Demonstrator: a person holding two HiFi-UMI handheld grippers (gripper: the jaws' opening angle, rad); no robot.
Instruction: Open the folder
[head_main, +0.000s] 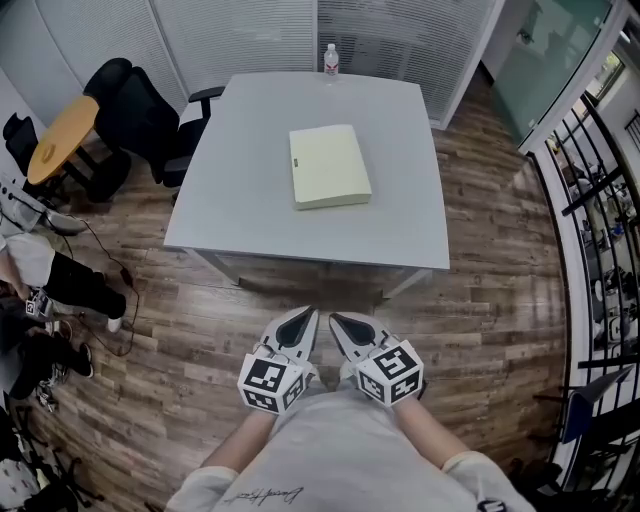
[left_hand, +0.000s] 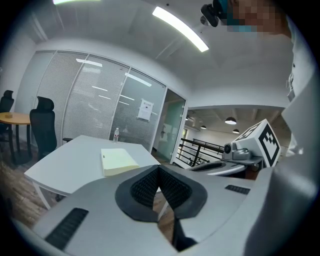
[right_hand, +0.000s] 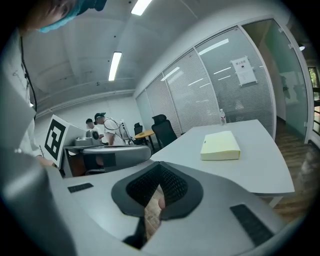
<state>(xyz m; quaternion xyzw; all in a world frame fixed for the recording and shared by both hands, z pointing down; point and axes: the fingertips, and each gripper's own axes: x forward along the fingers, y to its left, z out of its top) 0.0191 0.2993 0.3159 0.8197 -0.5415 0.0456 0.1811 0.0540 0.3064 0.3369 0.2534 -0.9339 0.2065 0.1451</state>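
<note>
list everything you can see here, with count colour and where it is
folder: one, pale yellow, closed, flat near the middle of the table
table: one, grey, ahead of the person
water bottle: one, clear, upright at the table's far edge
office chairs: at least two, black, at the table's left side
round table: one, wooden top, far left
railing: one, black, along the right
floor: wood planks, brown
bystander's legs: dark trousers, at the left edge
left gripper: one, grey, jaws together, empty, short of the table
right gripper: one, grey, jaws together, empty, beside the left
</note>
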